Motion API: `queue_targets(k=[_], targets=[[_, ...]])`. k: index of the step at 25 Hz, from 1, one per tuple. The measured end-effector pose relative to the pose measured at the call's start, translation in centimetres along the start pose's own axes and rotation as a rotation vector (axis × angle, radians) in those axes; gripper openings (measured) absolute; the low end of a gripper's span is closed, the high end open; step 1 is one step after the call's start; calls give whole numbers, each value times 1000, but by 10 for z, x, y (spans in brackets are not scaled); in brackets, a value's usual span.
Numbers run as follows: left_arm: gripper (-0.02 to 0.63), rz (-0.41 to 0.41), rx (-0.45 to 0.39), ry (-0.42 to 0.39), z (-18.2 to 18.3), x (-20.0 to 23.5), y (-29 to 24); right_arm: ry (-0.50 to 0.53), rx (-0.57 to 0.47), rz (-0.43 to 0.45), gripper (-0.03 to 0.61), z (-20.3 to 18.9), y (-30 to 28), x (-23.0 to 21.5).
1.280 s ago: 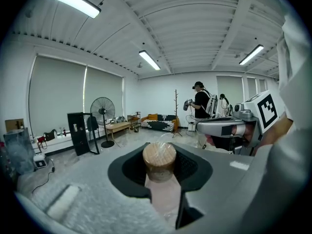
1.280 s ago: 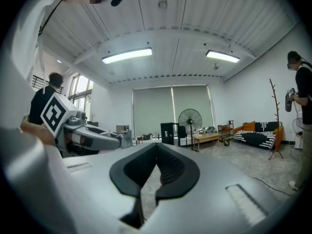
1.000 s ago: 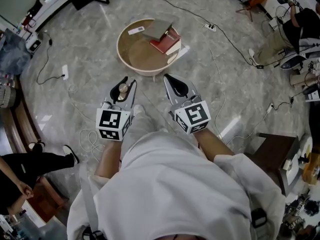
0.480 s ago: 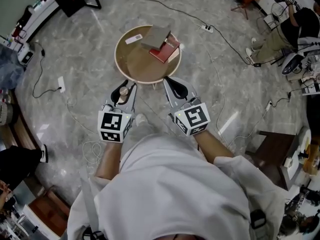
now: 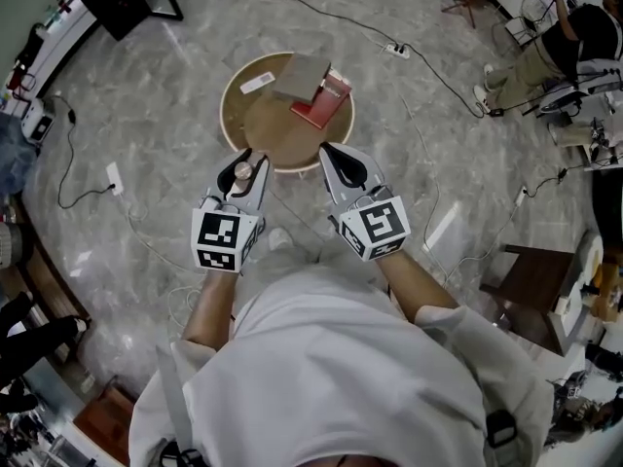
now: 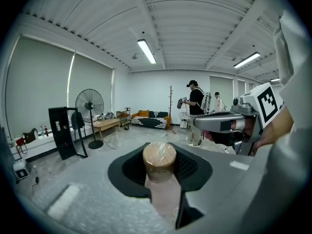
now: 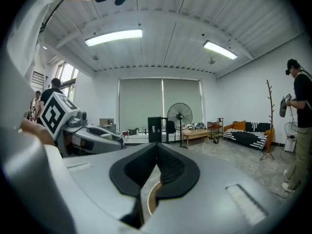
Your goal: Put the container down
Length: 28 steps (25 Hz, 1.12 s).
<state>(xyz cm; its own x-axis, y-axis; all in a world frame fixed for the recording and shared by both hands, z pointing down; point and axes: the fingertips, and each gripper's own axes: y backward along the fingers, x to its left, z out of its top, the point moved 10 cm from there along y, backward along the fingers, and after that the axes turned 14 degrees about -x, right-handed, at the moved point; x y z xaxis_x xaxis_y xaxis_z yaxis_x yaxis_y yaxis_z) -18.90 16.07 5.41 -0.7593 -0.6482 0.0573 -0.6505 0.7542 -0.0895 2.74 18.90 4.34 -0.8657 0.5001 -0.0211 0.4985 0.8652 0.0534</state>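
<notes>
Landmark: round wooden surface (image 5: 265, 125) on a grey marbled floor (image 5: 175, 95), ahead of the person.
Container: small jar with a brown cork-like top (image 6: 159, 159) and a pale translucent body, upright, held in the air just short of the near-left rim of the surface, not resting on it.
Left gripper (image 5: 249, 163): its fingers (image 6: 194, 167) are clamped on the container, 1 dark pad on each side below the top.
Right gripper (image 5: 331, 154): just short of the near-right rim of the surface, beside the left gripper. Its fingers (image 7: 170, 168) are closed, tips meeting, with nothing between them. A slit lower down shows a curve of the surface's rim.
On the surface: 1 grey book (image 5: 303, 74) lies across 1 red book (image 5: 327, 103) at the far-right side. 1 small white card (image 5: 258, 83) lies at the far-left side. The near half is bare wood.
Around the surface: cables run over the floor on both sides, and a white power strip (image 5: 113, 177) lies well to its left.
Beyond the surface: a standing fan (image 6: 89, 104) by a window blind, and a person in dark clothes (image 6: 197, 106) standing further back.
</notes>
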Motion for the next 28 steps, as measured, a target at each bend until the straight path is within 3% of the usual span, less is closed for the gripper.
queue_targets(k=[9, 18, 28], targets=[[110, 10, 19, 20, -8, 24, -33, -12, 24, 2, 2, -11, -32, -23], [110, 65, 23, 10, -30, 39, -90, -25, 28, 53, 2, -44, -69, -78], [110, 117, 12, -13, -89, 66, -151, -6, 28, 91, 3, -109, -111, -126]])
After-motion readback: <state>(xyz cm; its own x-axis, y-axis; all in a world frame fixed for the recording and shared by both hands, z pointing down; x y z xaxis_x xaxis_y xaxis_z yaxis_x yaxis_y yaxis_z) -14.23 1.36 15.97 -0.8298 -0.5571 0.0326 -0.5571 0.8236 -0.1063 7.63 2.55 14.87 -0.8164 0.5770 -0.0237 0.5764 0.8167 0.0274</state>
